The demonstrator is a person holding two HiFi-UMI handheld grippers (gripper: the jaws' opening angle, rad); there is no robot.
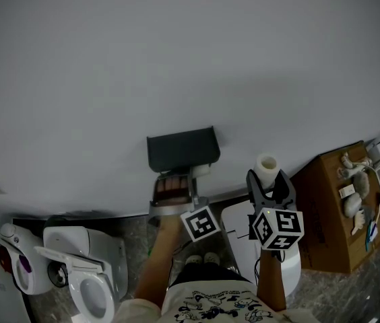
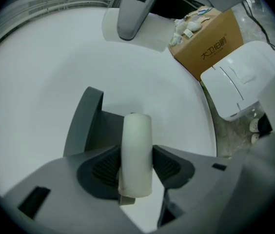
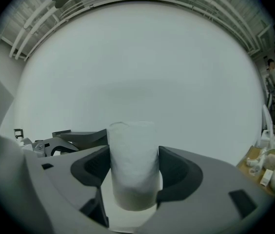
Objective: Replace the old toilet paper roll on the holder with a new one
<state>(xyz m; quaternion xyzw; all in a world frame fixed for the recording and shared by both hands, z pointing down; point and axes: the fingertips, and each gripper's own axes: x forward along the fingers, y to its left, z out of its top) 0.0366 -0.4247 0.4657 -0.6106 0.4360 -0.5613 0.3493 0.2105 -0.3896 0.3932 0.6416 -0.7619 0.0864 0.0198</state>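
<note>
Wall holder half behind old roll

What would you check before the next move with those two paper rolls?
1. Left gripper pads against the slim old roll: ok.
2. Old roll free of the holder: cannot tell.
3. Right gripper clamped on the new roll, roll upright: ok.
4. New roll kept off to the side of the holder, not in the left gripper's way: ok.
</note>
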